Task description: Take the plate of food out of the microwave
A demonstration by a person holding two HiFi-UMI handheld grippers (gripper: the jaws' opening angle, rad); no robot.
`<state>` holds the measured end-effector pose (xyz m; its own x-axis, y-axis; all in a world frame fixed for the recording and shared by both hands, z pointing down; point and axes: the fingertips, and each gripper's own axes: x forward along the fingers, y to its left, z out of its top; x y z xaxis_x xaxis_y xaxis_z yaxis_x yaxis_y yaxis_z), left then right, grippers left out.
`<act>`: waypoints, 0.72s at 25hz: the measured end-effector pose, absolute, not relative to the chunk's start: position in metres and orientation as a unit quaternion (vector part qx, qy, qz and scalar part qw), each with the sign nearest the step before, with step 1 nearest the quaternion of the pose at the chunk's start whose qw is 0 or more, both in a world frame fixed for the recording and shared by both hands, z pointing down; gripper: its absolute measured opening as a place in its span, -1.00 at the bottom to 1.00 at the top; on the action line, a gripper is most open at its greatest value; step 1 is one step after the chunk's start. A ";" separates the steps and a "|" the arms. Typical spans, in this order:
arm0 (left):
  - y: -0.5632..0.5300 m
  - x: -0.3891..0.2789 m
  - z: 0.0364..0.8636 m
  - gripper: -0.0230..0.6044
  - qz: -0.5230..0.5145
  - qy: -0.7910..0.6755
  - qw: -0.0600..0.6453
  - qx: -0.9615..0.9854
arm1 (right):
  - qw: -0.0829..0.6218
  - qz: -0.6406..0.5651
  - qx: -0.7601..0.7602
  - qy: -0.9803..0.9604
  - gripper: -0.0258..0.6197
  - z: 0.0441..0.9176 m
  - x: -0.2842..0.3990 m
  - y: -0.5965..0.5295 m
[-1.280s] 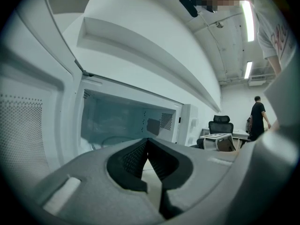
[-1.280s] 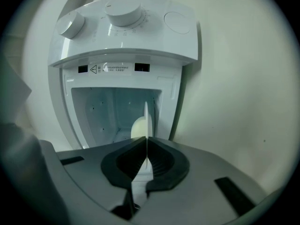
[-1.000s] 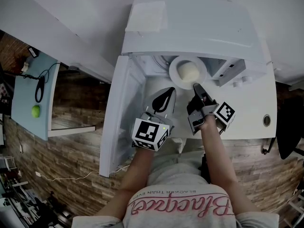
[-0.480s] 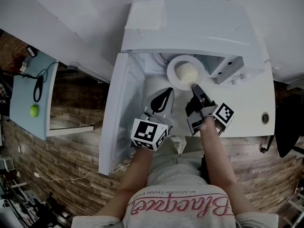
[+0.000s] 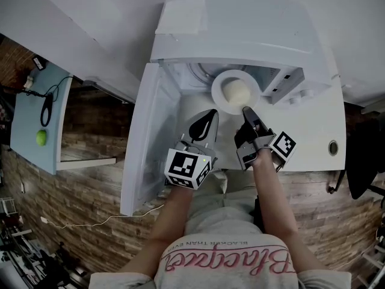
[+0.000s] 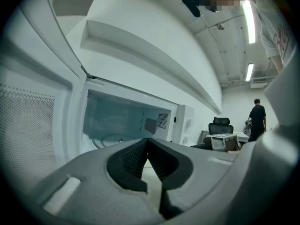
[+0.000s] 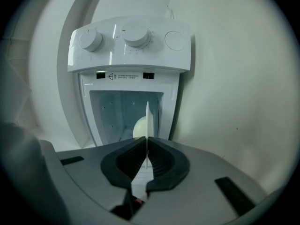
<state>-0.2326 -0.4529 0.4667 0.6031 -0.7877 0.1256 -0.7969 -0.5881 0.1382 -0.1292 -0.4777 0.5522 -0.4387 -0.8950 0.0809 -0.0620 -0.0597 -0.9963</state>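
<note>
The white microwave (image 5: 240, 29) stands open, its door (image 5: 141, 143) swung out to the left. A white plate (image 5: 219, 95) with a pale round piece of food (image 5: 237, 91) sits at the mouth of the cavity. My right gripper (image 5: 245, 109) is shut on the plate's near rim. In the right gripper view the plate (image 7: 147, 121) shows edge-on between the pads, with the food (image 7: 139, 128) behind it. My left gripper (image 5: 212, 113) hovers just left of the plate, shut and empty. In the left gripper view it (image 6: 147, 146) points at the cavity and glass turntable (image 6: 110, 138).
The microwave's control panel with knobs (image 7: 136, 34) lies right of the cavity. A pale blue shelf (image 5: 30, 116) at far left carries a green ball (image 5: 40, 138) and a black cable. A person (image 6: 257, 121) and an office chair (image 6: 220, 125) are far back.
The plate, in my right gripper, has edged slightly out of the cavity toward me. The left gripper has stayed where it was.
</note>
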 end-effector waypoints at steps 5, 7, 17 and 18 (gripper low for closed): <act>-0.449 -0.233 0.466 -0.91 0.019 -0.454 0.088 0.886 | 0.341 -0.601 -0.396 0.604 -0.86 0.549 -0.128 -0.474; -0.442 -0.230 0.462 -0.91 0.017 -0.457 0.085 0.885 | 0.342 -0.601 -0.392 0.607 -0.86 0.546 -0.126 -0.466; -0.431 -0.230 0.464 -0.91 0.014 -0.472 0.094 0.877 | 0.335 -0.602 -0.386 0.614 -0.86 0.545 -0.121 -0.452; -0.430 -0.230 0.464 -0.91 0.014 -0.473 0.095 0.876 | 0.335 -0.602 -0.385 0.614 -0.86 0.544 -0.120 -0.451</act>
<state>-0.2295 -0.4298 0.4639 0.5513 -0.8265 0.1138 -0.8317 -0.5337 0.1530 -0.1200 -0.4507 0.5440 -0.4789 -0.8763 0.0530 -0.0706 -0.0217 -0.9973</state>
